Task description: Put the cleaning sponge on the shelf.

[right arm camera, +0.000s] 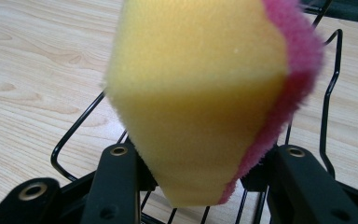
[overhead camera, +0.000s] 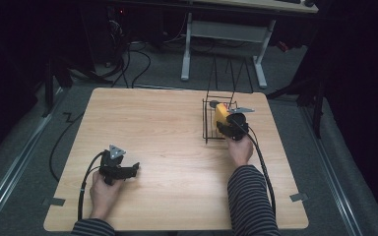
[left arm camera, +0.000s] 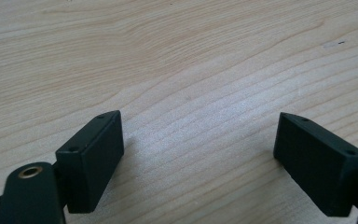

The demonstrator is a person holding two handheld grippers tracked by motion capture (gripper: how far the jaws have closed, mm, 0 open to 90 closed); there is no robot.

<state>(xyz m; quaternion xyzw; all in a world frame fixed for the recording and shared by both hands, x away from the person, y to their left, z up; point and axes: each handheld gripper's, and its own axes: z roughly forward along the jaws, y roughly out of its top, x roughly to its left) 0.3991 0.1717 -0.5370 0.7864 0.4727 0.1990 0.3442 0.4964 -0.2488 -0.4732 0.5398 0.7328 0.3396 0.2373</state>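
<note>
A wooden table point(overhead camera: 177, 147) is seen from above, with a person's two forearms entering from the 6 o'clock edge.

Nearest, at about 7 o'clock on the table, the left gripper point(overhead camera: 135, 167) is held low over bare wood. In the left gripper view its two black jaws are spread wide apart, with nothing between them except wood grain. A cable trails back from it toward the near edge.

At about 5 o'clock a striped sleeve point(overhead camera: 248, 196) is seen, leading up to the right hand point(overhead camera: 239, 149).

Farther on, at about 2 o'clock, the right gripper point(overhead camera: 221, 120) is held over a black wire rack point(overhead camera: 206, 123) that stands on the table. A sponge point(overhead camera: 220, 112) is clamped between its jaws. In the right gripper view the sponge point(right arm camera: 200, 98) is seen close up, yellow with a pink scouring layer along one side, pinched narrow where the jaws squeeze it and bulging above them. The rack's wires point(right arm camera: 74, 135) are seen beneath and behind the sponge. Whether the sponge touches the rack cannot be told.

Beyond the far edge, at 12 o'clock, the legs of a white desk point(overhead camera: 226, 34) and loose cables on a grey floor are seen in dim light.
</note>
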